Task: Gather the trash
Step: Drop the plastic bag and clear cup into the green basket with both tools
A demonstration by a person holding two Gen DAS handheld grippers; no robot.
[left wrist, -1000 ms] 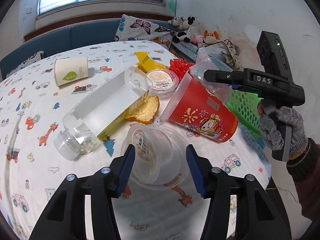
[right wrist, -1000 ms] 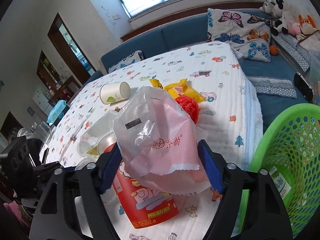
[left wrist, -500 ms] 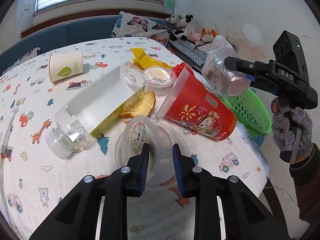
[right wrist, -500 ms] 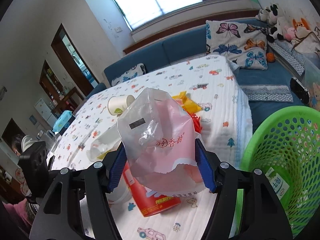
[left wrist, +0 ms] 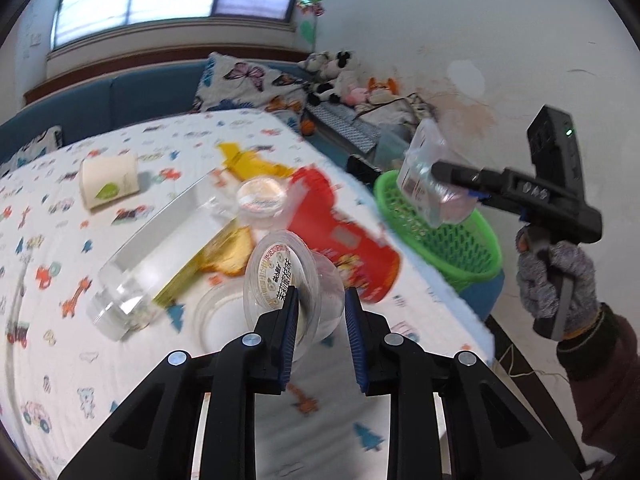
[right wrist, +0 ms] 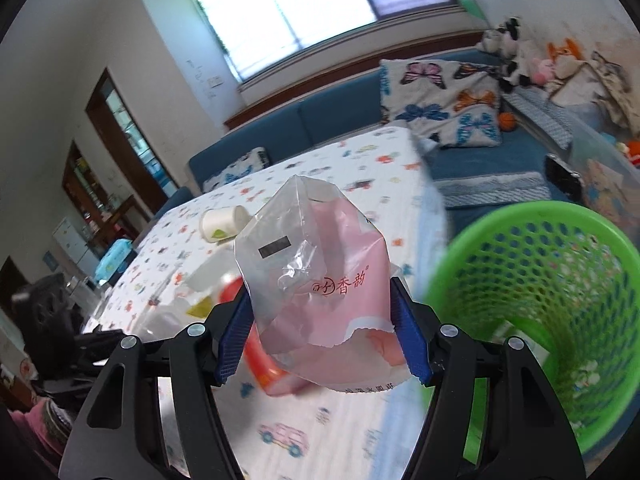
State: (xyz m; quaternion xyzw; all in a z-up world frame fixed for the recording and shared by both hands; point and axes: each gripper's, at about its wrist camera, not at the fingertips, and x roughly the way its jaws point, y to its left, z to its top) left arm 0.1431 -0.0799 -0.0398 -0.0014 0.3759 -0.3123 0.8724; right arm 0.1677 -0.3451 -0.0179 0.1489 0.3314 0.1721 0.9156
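Note:
My left gripper (left wrist: 320,320) is shut on a clear plastic cup (left wrist: 280,272) with a printed label, held tilted just above the table. My right gripper (right wrist: 324,340) is shut on a crumpled clear and pink plastic bag (right wrist: 316,276). In the left wrist view that bag (left wrist: 428,180) hangs over the far rim of the green mesh basket (left wrist: 464,252), which stands beside the table's right edge. In the right wrist view the basket (right wrist: 560,288) fills the right side, with a piece of trash inside. A gloved hand (left wrist: 556,280) holds the right gripper.
On the cartoon-print tablecloth (left wrist: 60,360) lie a red tub on its side (left wrist: 344,248), a clear plastic box (left wrist: 160,256), a clear lid (left wrist: 220,316), a small sealed tub (left wrist: 262,200), a yellow wrapper (left wrist: 252,162) and a paper cup (left wrist: 110,186). A blue sofa (right wrist: 480,164) runs behind.
My left gripper closed on the clear cup and lifted it off the table. My right gripper carried the bag up and rightward, over the green basket.

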